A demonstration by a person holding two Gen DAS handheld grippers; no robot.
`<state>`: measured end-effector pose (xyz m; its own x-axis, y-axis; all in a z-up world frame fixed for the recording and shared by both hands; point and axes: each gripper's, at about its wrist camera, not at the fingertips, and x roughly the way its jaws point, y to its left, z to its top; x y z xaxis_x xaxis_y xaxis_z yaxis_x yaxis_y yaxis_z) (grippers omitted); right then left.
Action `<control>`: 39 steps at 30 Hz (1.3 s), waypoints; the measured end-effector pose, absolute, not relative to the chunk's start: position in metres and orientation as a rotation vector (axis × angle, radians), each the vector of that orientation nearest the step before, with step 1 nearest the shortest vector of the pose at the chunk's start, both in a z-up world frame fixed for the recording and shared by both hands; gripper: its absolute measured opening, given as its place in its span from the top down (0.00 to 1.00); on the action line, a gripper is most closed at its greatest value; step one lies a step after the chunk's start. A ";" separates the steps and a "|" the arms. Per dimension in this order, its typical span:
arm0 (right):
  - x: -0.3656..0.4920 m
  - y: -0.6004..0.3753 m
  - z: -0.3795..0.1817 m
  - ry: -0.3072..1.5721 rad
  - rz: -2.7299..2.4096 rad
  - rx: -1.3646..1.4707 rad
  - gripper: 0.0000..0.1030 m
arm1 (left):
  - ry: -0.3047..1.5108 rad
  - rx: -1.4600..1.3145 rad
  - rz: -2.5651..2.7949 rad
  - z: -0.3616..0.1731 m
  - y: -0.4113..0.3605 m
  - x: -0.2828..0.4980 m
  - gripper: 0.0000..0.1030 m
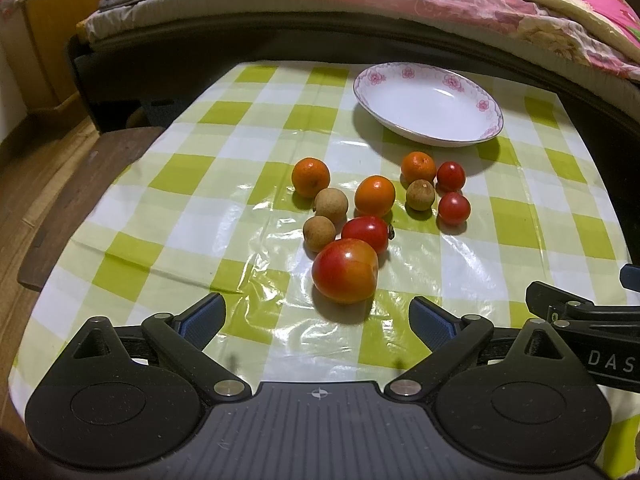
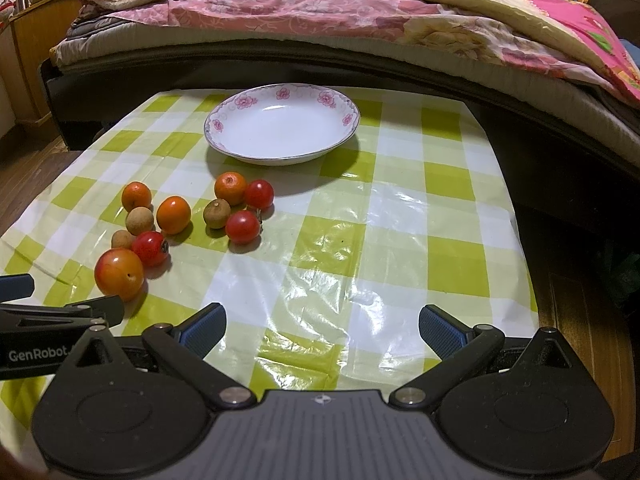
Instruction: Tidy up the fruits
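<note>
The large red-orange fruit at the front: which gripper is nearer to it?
Left. The large fruit sits just ahead of the open left gripper; the open right gripper is off to its right.

Right gripper [image 2: 320, 326] jaws apart, fruits [image 2: 172, 216] left, plate [image 2: 280, 124] beyond

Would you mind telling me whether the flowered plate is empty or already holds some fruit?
Empty. The plate shows only its bare white inside in both views, and all the fruit lies on the checked tablecloth in front of it.
</note>
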<state>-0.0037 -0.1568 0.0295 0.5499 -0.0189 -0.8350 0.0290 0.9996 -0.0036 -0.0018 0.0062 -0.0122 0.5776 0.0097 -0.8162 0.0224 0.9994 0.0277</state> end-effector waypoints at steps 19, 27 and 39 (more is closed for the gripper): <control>0.001 -0.148 0.025 1.003 0.030 -0.012 0.00 | 0.954 0.014 -0.022 -0.014 0.019 -0.001 0.05; 0.009 -0.147 0.028 0.972 0.067 -0.017 0.00 | 0.903 0.066 -0.040 -0.009 0.015 0.005 0.05; 0.019 -0.165 0.031 0.974 0.036 0.029 0.01 | 0.951 0.009 -0.125 -0.032 0.005 0.027 0.32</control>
